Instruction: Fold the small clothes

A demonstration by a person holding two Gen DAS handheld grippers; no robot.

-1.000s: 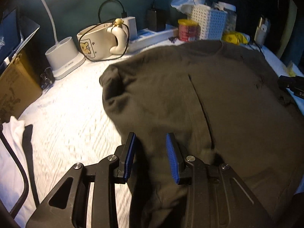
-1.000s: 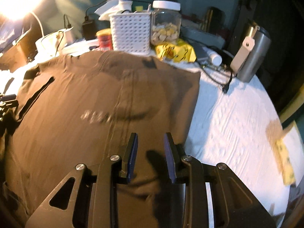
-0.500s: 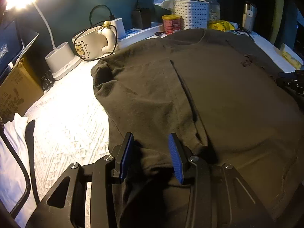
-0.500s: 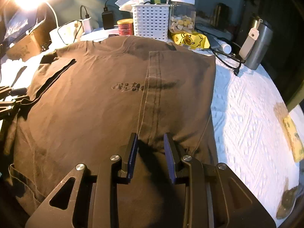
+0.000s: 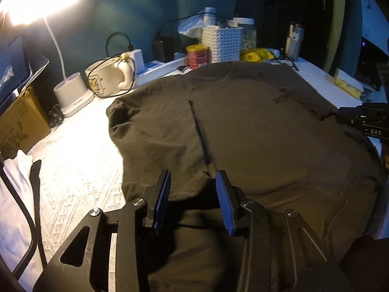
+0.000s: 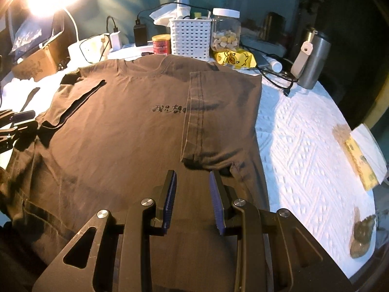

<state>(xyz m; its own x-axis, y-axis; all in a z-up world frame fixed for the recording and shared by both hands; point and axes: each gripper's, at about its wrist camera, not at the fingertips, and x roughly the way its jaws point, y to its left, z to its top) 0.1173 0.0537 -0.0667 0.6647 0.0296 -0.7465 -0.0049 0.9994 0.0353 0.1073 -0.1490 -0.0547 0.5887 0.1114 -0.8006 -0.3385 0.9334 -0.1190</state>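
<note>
A dark brown T-shirt [image 6: 126,131] lies flat on the white textured cloth [image 6: 304,150], collar at the far side, both sleeves folded inward over its body. It also shows in the left wrist view [image 5: 255,146]. My left gripper [image 5: 192,192] is open, its blue-padded fingers above the shirt's lower left part with nothing between them. My right gripper [image 6: 192,187] is open and empty, just above the shirt near the folded right sleeve's end. Each gripper shows at the edge of the other's view.
Along the back stand a white desk lamp base [image 5: 73,97], a cream mug [image 5: 107,80], a red can [image 6: 161,44], a white basket [image 6: 190,37], a snack jar [image 6: 225,30] and a steel bottle [image 6: 314,60]. A cardboard box [image 5: 19,119] sits far left. White fabric [image 5: 14,194] lies left.
Both grippers have pulled back toward the near edge and risen a little. The shirt now lies flatter, with the sleeves folded in.
</note>
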